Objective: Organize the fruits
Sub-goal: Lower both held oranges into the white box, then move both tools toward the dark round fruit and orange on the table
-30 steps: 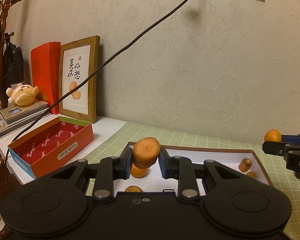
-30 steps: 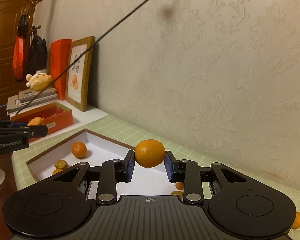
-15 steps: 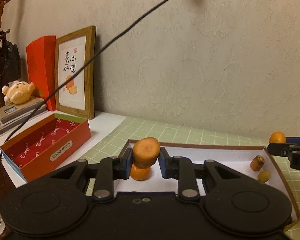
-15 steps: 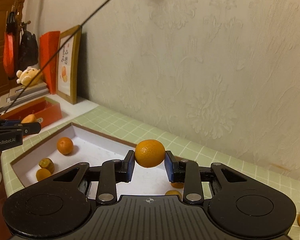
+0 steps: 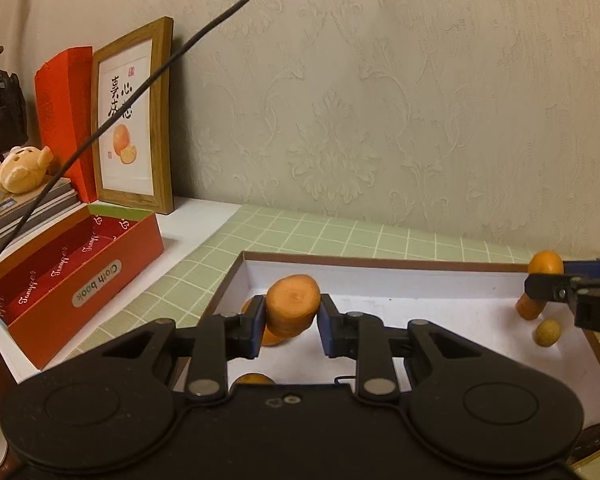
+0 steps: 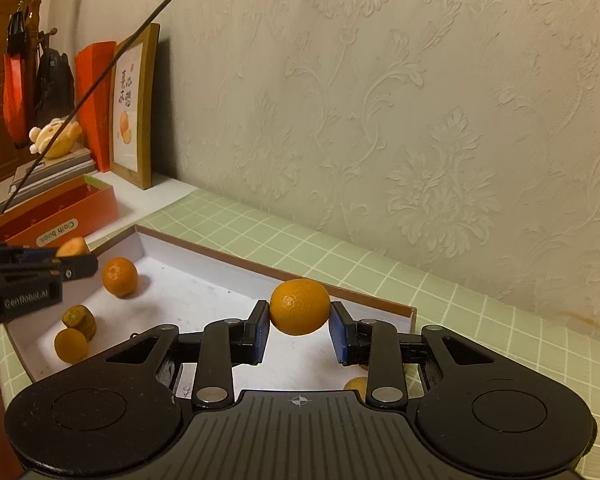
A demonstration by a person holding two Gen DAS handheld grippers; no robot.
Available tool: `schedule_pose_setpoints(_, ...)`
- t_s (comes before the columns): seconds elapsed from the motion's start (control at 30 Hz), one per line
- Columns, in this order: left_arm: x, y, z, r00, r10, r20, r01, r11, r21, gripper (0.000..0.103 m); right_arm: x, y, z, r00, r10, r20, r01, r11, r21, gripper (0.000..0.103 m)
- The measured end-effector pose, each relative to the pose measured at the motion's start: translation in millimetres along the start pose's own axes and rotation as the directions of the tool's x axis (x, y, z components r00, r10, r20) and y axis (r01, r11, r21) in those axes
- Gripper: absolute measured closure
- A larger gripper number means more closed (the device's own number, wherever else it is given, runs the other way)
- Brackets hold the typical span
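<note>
Over the white tray (image 6: 204, 300), the left gripper (image 5: 292, 322) pinches a carrot piece (image 5: 293, 306) and the right gripper (image 6: 299, 330) pinches a mandarin (image 6: 299, 307); each should descend low before releasing, the mandarin toward the loose fruit at nine o'clock.

A tray (image 6: 404, 314) lies on the mat (image 6: 480, 320) before the wall. Left of it sits a box (image 5: 100, 276); behind that, a frame (image 5: 140, 120) leans on the wall.
</note>
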State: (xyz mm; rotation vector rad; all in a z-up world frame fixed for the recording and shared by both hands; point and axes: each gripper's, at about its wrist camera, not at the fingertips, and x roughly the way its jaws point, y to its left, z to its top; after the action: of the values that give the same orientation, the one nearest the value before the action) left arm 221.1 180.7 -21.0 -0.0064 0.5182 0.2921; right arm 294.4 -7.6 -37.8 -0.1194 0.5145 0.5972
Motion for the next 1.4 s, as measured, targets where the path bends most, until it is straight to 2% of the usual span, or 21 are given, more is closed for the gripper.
schedule_pose_setpoints(0.17,4.9,-4.1,-2.9,1.000,-0.011,-0.015,0.011,1.000,0.011,0.085,7.4,-1.6,-0.5,1.000,0.001,-0.015,-0.001,1.000,0.005,0.070)
schedule_pose_setpoints(0.2,5.8,-4.8,-3.3,1.000,-0.019,-0.022,0.020,1.000,0.014,0.081,7.8,-2.0,-1.2,1.000,0.003,-0.016,-0.002,1.000,0.005,0.070)
schedule_pose_setpoints(0.23,5.9,-5.2,-3.0,0.999,-0.030,-0.024,0.030,0.999,0.016,0.063,7.7,-2.4,-1.0,1.000,0.003,-0.009,-0.003,1.000,0.005,0.070)
schedule_pose_setpoints(0.27,2.5,-5.2,-3.1,1.000,-0.025,-0.002,0.025,1.000,0.008,0.043,6.4,-2.0,0.1,1.000,-0.008,0.006,0.008,1.000,-0.004,0.059)
schedule_pose_setpoints(0.3,-3.4,-5.2,-3.8,0.999,-0.002,0.040,0.002,1.000,0.002,0.005,6.9,-0.6,0.4,0.999,-0.032,0.018,0.033,0.999,-0.020,0.038)
schedule_pose_setpoints(0.33,-10.7,-5.8,-5.2,0.995,0.034,0.099,-0.034,0.999,-0.001,0.006,5.2,-0.7,0.5,0.996,-0.080,0.039,0.081,0.996,-0.025,0.000)
schedule_pose_setpoints(0.4,-15.4,-5.3,-4.4,0.990,0.054,0.129,-0.054,0.999,0.001,0.006,-2.2,-4.6,-2.0,0.989,-0.104,0.108,0.105,0.995,0.000,0.000)
schedule_pose_setpoints(0.7,-12.6,-5.5,-6.3,0.993,0.052,0.109,-0.054,0.999,0.011,0.006,-3.8,-7.5,-3.6,0.995,-0.062,0.078,0.061,0.998,0.015,0.000)
schedule_pose_setpoints(0.9,-26.0,-6.0,-5.7,0.991,0.064,0.118,-0.065,0.998,0.005,0.006,-14.4,-8.0,-1.8,0.994,-0.066,0.087,0.065,0.998,0.015,0.000)
schedule_pose_setpoints(1.17,-70.3,-17.5,-7.9,0.989,0.046,0.142,-0.050,0.999,0.019,0.006,-59.2,-14.1,-0.2,0.988,-0.077,0.133,0.073,0.997,0.036,0.000)
schedule_pose_setpoints(1.4,-112.3,-50.6,-5.8,0.981,0.002,0.195,-0.015,0.998,0.068,0.006,-113.2,-21.5,-19.9,0.982,-0.113,0.153,0.106,0.993,0.055,0.000)
